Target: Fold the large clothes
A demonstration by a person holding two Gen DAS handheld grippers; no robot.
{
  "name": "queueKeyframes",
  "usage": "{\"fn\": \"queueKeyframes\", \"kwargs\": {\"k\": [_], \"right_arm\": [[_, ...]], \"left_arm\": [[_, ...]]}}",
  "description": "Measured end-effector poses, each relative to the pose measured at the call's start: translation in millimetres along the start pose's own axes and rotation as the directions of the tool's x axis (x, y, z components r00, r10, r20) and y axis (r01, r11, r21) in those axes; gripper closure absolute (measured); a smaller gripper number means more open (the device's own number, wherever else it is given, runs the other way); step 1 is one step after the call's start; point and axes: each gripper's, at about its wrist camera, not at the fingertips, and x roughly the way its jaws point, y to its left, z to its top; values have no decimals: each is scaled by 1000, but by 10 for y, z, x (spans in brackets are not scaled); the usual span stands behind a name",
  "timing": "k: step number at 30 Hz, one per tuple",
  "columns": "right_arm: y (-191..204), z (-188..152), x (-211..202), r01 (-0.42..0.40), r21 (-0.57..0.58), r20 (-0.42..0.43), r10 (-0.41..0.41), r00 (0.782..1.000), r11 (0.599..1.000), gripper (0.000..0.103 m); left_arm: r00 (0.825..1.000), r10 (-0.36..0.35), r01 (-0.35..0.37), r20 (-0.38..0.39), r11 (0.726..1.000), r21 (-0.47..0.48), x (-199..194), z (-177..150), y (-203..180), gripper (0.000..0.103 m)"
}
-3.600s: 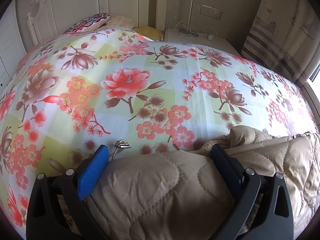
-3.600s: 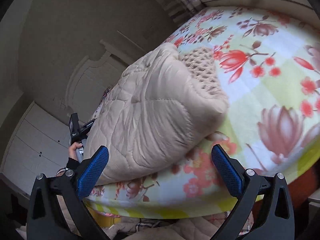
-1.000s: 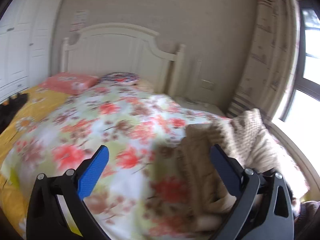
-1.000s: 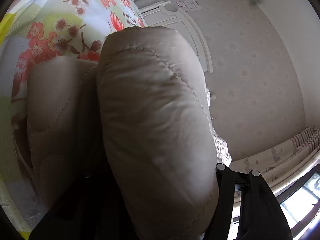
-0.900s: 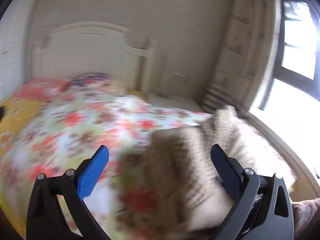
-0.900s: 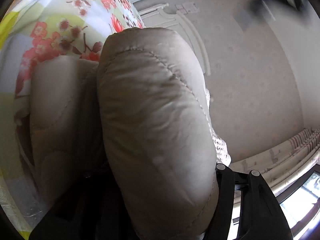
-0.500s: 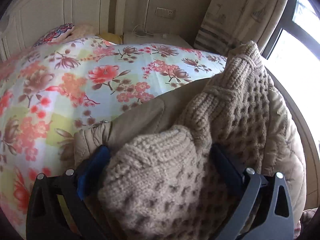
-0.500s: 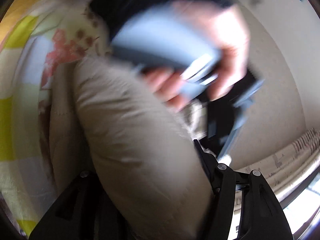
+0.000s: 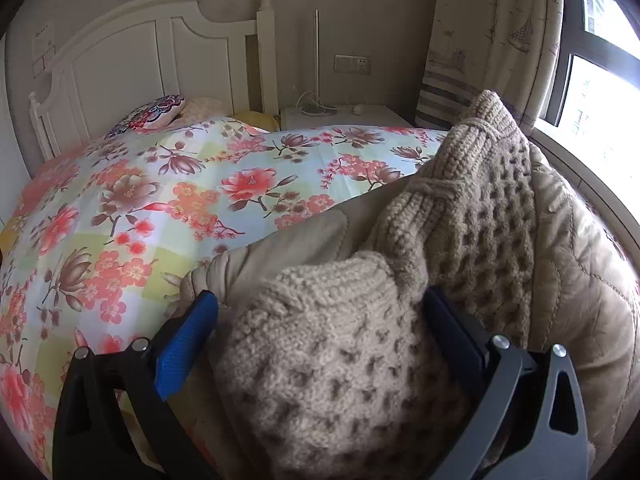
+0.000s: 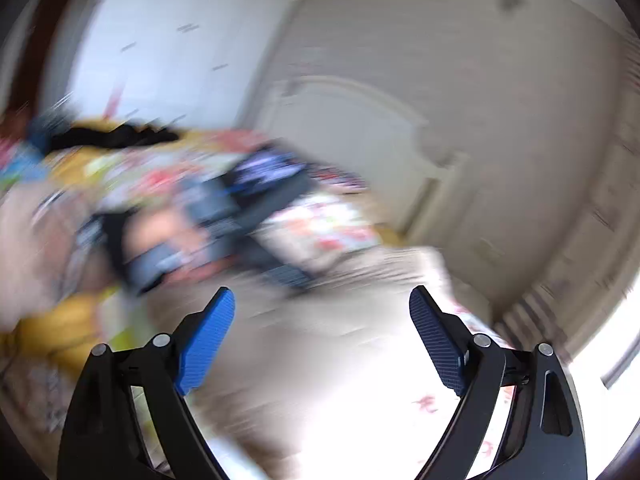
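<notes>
Sitting right between the blue pads of the left gripper (image 9: 320,312) is a fat roll of beige chunky-knit collar (image 9: 332,360), part of the tan quilted coat (image 9: 580,300) that's bundled up on the near right side of the bed. The jaws stand wide with the knit bulging up between them; the right pad looks pressed into the wool, but there's a sliver of gap at the left pad, so I honestly can't tell if it's really gripping or just parked around it. The knit runs on up to a peak behind the gripper, with the smooth quilted shell on both sides of it.

The right gripper (image 10: 322,316) is a different story: its jaws have just been opening, they're well apart and there's nothing between them. That view is badly smeared, but you can make out the pale coat below the pads and, further off, a hand on the other gripper.

Past the coat it's all floral bedspread (image 9: 160,200) with red and pink blossoms. At the far end sit a patterned pillow (image 9: 152,114), the white wooden headboard (image 9: 132,56), a white nightstand (image 9: 360,116), and a striped curtain (image 9: 480,40) by the window.
</notes>
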Motion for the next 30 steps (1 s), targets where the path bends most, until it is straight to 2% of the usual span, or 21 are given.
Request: {"fn": "queueKeyframes", "kwargs": {"k": [2,5,8,9,11,12,14,16,18,20,22,23,24,25,26,27,28,30], "right_arm": [[-286,197,272,22,91,-21,-20,1000,996,33],[-649,301,761,15,218,-65,-1,998,976,45],[-817,348,1344,10,220,-163,27,986,975,47],[-794,302,1597,-14,199,-239,63,969,980,47],[-686,-76,2262,-111,224,-460,205,864,968,45],[-741,-135,2417,-126,271,-462,244,853,954,44],[-812,-62,2481,-141,315,-445,277,852,939,44],[-809,30,2469,-134,255,-467,243,850,958,44],[-777,81,2457,-128,249,-470,236,850,960,44],[-806,104,2416,-123,257,-462,234,855,959,44],[-775,-5,2375,-114,260,-449,225,865,959,44],[-767,-36,2413,-111,262,-443,221,869,959,44],[-713,-79,2411,-104,265,-437,215,873,959,44],[-661,-141,2477,-90,269,-431,203,879,959,44],[-643,-143,2461,-62,251,-437,170,883,966,44],[-620,-131,2450,-37,228,-440,137,888,973,44],[-615,-103,2403,-26,208,-435,116,893,978,42],[-589,-5,2218,28,179,-424,52,904,984,33]], "left_arm": [[1000,1,-1,4,1000,1,-25,-19,-15,2],[1000,1,-1,6,1000,0,-27,-23,-17,2],[1000,2,-2,12,1000,0,-56,-38,-19,2],[1000,2,-2,13,1000,0,-69,-44,-22,2],[1000,26,-26,1,1000,-2,-74,-41,-14,2],[997,75,-75,-8,997,20,-108,-32,-32,2],[989,144,-145,9,988,58,-295,6,-66,2],[979,185,-191,86,980,62,-652,73,-90,2],[972,143,-154,189,987,42,-1094,137,-95,2],[969,130,-137,209,990,20,-1267,140,-87,2],[978,146,-155,147,986,54,-1139,46,-150,2],[979,186,-195,83,974,113,-932,-54,-224,2],[967,253,-249,4,947,202,-644,-196,-309,2],[965,260,-244,-35,938,245,-358,-374,-339,2],[976,216,-209,-21,962,177,-301,-447,-248,2],[984,171,-165,-44,980,109,-289,-460,-125,2],[986,156,-150,-59,984,97,-296,-441,-76,2],[982,179,-171,-54,977,125,-312,-431,-91,2]]}}
